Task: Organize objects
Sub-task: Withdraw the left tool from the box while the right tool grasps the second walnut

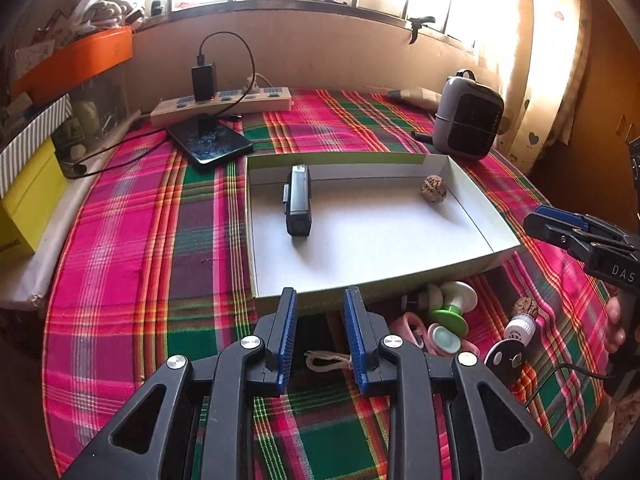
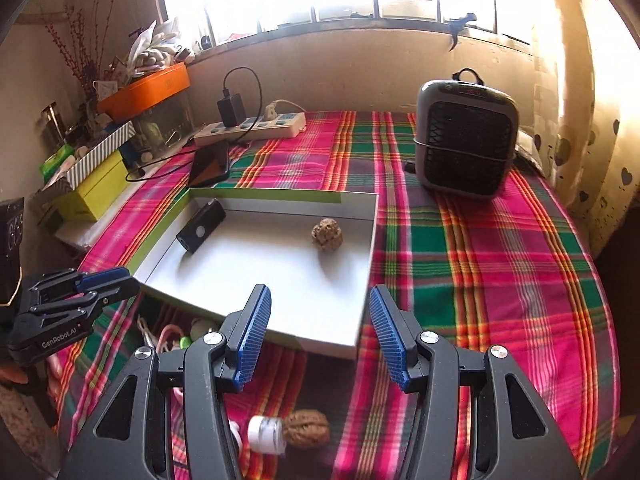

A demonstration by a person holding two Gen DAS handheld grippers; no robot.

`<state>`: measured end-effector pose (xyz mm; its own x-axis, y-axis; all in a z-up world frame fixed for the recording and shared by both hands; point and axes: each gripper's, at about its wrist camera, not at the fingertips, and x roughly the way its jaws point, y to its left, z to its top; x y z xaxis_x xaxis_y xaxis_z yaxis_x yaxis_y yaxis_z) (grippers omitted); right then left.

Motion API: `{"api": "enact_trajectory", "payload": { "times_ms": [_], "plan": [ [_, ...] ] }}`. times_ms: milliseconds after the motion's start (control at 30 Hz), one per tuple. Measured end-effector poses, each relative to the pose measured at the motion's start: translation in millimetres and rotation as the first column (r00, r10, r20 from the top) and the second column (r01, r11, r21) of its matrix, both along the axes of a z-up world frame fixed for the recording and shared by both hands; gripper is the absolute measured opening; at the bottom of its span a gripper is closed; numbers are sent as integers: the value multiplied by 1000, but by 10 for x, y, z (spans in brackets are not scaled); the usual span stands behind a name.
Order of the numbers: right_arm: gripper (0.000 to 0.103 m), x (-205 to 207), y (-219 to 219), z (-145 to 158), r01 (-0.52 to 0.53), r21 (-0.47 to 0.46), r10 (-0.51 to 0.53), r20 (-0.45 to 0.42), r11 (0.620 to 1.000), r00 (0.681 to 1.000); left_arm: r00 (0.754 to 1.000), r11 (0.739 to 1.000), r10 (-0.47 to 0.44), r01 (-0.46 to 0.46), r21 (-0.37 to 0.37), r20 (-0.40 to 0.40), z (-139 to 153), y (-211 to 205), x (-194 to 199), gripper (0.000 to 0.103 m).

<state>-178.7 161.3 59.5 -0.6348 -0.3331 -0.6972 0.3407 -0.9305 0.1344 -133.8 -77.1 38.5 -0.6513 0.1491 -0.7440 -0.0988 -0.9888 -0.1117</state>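
White cardboard forms the tray (image 1: 460,208), which sits at frame centre on the plaid cloth (image 1: 140,260) in both views.

**Done so far (judged from the layout):**
- A black device (image 1: 299,200) lies in the left part of the tray.
- One walnut (image 1: 433,188) lies near the tray's far right corner, apart from the device.

**Left to do (judged):**
- A second walnut (image 2: 307,428) lies on the cloth at the bottom of the right wrist view, touching or just beside a small white bottle (image 2: 266,435).
- A green-and-white knob (image 1: 454,308), pink pieces (image 1: 414,326), a round black disc (image 1: 506,356) and a cord loop (image 1: 326,360) lie on the cloth below the tray's near edge in the left wrist view.
- The task appears to be in its early part: two items in, several out.

**Grippers:**
- The left gripper (image 1: 320,332) has its jaws parted and holds nothing; it hangs over the cord loop.
- The right gripper (image 2: 320,336) is spread wider, also empty, above the walnut and bottle.

**Not part of the task, by appearance:** the heater (image 2: 466,140), phone (image 1: 210,144) and power strip (image 1: 224,104) in the upper frame.
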Motion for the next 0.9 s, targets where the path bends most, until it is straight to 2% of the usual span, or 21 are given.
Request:
{"api": "enact_trajectory", "payload": {
  "times_ms": [433, 900],
  "plan": [
    [53, 419, 85, -286, -5, 37, 4, 26, 999, 1000, 999, 999, -28, 27, 37, 30, -171, -28, 118, 24],
    [53, 460, 146, -430, 24, 27, -26, 63, 999, 998, 998, 997, -52, 50, 54, 42, -236, 12, 77, 26]
  ]
}}
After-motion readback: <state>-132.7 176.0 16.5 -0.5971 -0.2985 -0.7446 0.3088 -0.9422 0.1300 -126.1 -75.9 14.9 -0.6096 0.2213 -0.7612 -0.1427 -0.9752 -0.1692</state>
